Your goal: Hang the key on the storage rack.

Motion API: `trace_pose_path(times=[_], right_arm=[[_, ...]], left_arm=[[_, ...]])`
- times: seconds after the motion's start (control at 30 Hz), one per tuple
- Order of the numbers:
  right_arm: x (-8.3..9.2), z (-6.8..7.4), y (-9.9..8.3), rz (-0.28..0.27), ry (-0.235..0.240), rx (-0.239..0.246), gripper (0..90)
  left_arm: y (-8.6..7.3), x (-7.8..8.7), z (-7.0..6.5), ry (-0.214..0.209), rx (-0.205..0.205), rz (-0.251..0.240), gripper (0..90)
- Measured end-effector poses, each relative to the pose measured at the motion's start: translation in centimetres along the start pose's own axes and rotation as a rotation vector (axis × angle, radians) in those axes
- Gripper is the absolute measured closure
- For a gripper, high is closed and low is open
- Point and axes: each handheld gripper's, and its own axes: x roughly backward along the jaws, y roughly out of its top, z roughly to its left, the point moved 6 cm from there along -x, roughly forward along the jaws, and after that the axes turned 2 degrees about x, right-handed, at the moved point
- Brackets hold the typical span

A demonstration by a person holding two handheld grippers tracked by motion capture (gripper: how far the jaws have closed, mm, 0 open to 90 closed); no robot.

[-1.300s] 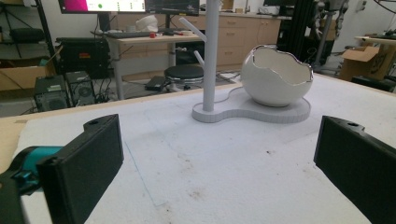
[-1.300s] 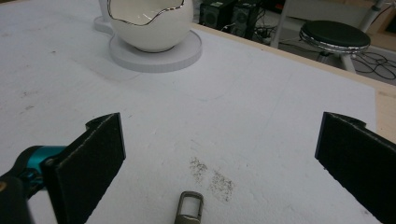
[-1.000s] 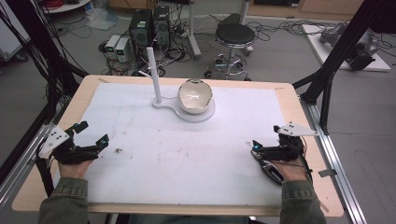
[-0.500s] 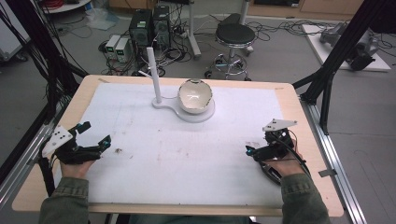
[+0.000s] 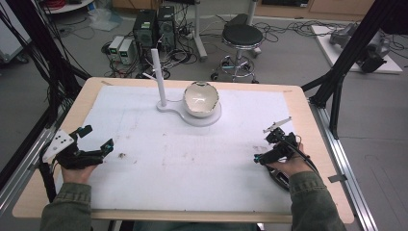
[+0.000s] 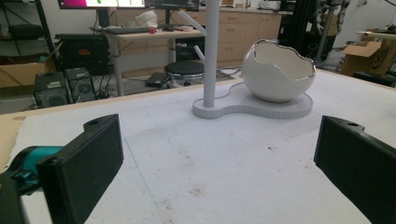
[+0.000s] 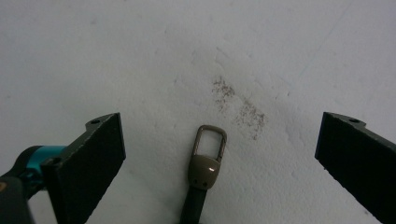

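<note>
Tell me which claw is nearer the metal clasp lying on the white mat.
Right. The right claw hangs open directly over the clasp, which lies between its jaws. The left claw sits open at the mat's far left side, facing the eggshell bowl.

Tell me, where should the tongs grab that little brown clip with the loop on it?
Probably best at the solid brown body of the clip, just below its thin wire loop. It lies flat on the white mat between the open right tongs, so come straight down from above, one jaw on each long side. The loop looks too thin to pinch well.
</note>
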Motion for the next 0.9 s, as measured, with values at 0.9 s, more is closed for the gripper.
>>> trace_pose_path(times=[0.9], right_arm=[[-1.9,0.1,-0.5,0.216,0.001,-0.068,27.0]], left_arm=[[0.1,0.1,0.2,0.019,-0.005,-0.002,1.8]])
